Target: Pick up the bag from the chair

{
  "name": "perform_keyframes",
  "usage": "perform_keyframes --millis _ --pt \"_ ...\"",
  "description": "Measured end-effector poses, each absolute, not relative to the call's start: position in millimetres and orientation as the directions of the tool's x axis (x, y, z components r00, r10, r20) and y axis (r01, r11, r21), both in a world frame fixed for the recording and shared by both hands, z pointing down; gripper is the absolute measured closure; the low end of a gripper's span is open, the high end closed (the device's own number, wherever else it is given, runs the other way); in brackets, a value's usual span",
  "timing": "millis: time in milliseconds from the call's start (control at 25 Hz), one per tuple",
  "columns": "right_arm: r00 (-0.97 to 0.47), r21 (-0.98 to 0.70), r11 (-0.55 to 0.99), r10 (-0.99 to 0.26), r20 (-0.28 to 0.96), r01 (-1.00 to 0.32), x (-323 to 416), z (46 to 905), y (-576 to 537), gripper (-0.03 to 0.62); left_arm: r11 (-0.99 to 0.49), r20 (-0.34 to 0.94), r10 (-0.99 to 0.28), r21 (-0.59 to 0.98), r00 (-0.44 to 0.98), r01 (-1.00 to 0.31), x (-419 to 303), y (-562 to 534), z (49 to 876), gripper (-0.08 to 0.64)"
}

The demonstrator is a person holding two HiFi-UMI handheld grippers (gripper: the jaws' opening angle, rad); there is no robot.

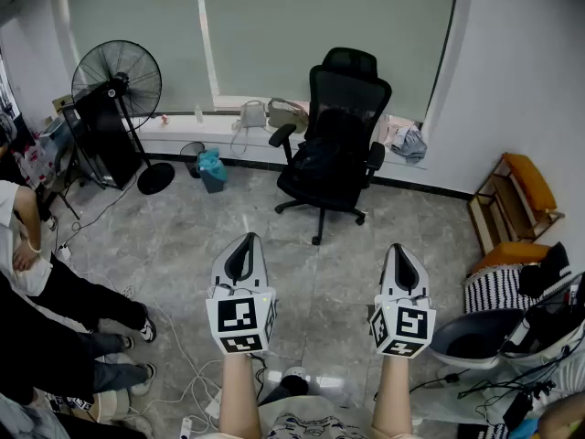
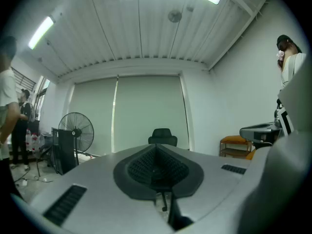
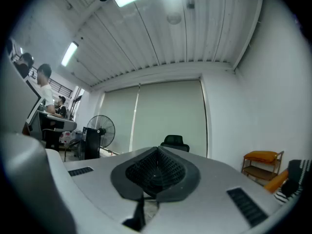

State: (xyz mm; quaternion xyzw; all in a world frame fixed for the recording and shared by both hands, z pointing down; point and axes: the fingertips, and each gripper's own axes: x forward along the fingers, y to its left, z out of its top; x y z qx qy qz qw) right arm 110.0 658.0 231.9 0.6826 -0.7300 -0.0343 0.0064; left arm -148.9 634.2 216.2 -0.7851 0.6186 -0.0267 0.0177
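Grey stone-tile floor point(image 1: 183, 236) separates the tongs from the black mesh office chair point(image 1: 343, 90), which stands well ahead of both. Task judged not begun: the black soft bag point(image 1: 320, 165) lies on the chair seat, ahead of and between the two tongs, untouched. Left tongs point(image 1: 245, 240) and right tongs point(image 1: 399, 250) are each pressed together on nothing. The bag looks slumped, its outline barely separable from the dark upholstery.

Pale grey, wedge-shaped left gripper point(image 1: 245, 243) and right gripper point(image 1: 399, 251); black ribbed lining inside the jaws; white cubes point(image 1: 240, 324) bearing black square markers. Wears a patterned white shirt point(image 1: 306, 425).
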Motion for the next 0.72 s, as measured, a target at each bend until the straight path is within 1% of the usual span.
perform_keyframes --millis 240,520,720 --pt "-0.068 0.055 0.066 -0.997 -0.029 -0.996 134.2 220.0 631.8 0.581 -0.234 0.025 -0.972 -0.074 0.233 -0.969 -124.7 608.5 202.1 0.546" --pt "-0.065 0.063 0.062 -0.997 -0.046 -0.996 112.5 231.5 657.2 0.581 -0.229 0.017 -0.973 -0.071 0.229 -0.971 -147.8 632.7 218.7 0.546" --pt "-0.061 0.057 0.059 -0.997 -0.048 -0.997 108.9 233.6 654.6 0.581 -0.228 0.013 -0.974 -0.066 0.228 -0.971 -152.3 629.7 219.2 0.546"
